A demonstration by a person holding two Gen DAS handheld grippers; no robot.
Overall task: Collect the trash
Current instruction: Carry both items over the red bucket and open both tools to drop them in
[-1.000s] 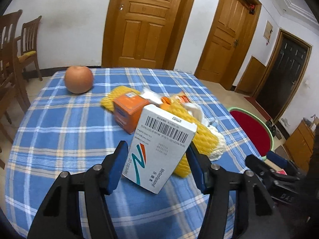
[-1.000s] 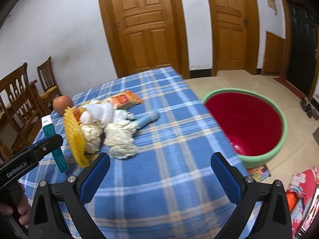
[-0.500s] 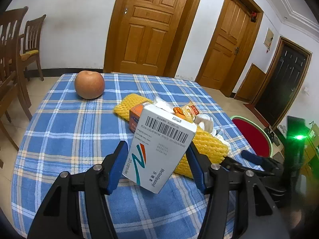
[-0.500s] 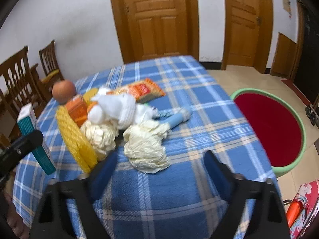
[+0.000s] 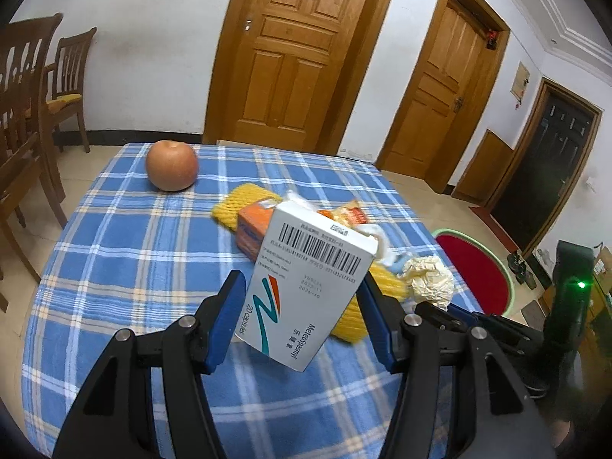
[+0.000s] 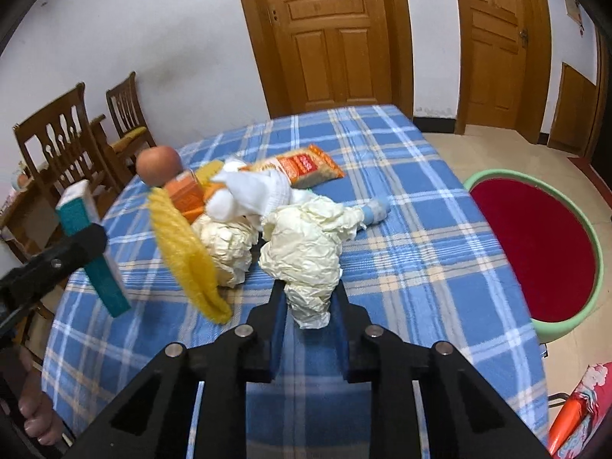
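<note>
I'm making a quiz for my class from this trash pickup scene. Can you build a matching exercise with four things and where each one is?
Things:
1. medicine box
2. crumpled paper ball
3. apple
4. red basin

Places:
A. on the floor beside the table
B. alone near the table's far corner
C. between the closing jaws of the right gripper
D. held in the left gripper

Pairs: 1-D, 2-C, 3-B, 4-A

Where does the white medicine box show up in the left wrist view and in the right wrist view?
Left wrist: medicine box at centre, tilted, clamped in the left gripper.
Right wrist: far left, teal side facing the camera.
Shared landmark: the apple at the table's far end.
</note>
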